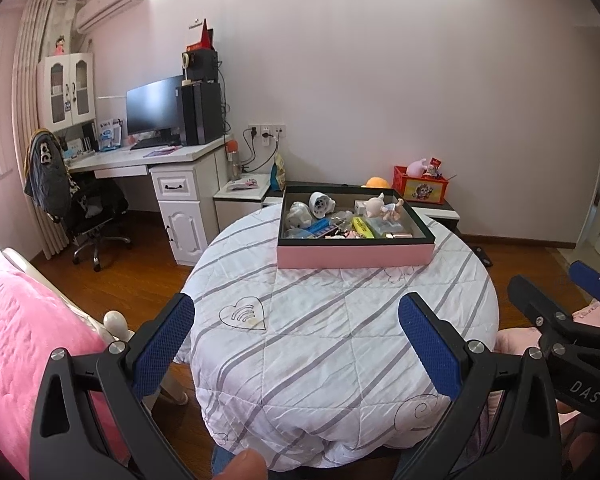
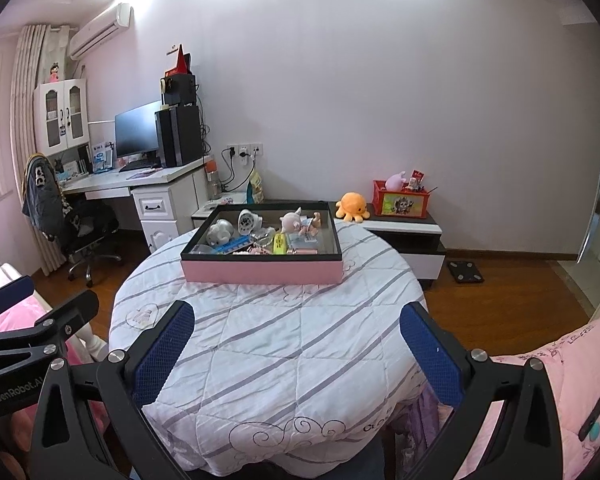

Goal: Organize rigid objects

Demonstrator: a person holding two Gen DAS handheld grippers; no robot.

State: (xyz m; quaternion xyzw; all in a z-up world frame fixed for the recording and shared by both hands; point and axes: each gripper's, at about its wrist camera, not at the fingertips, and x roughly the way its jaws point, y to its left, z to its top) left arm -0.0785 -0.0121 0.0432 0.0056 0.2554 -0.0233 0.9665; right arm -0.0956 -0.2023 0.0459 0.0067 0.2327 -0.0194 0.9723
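Note:
A pink box with a black rim (image 1: 355,255) (image 2: 262,272) sits at the far side of a round table under a white striped quilt (image 1: 332,340) (image 2: 284,344). Inside lie several small items: a white round gadget (image 1: 321,204) (image 2: 247,221), a baby doll (image 1: 384,207) (image 2: 298,222), a yellow pack (image 1: 363,227) (image 2: 280,243), a blue bar (image 1: 319,227) (image 2: 236,243). My left gripper (image 1: 296,320) hangs open above the table's near half, empty. My right gripper (image 2: 296,322) is likewise open and empty, well short of the box.
A white desk (image 1: 148,156) with monitor and an office chair (image 1: 88,216) stand at left. A low cabinet (image 2: 404,232) behind the table carries an orange plush (image 2: 352,206) and a red box (image 2: 402,200). Pink bedding (image 1: 24,344) lies left; pink cloth (image 2: 560,380) right.

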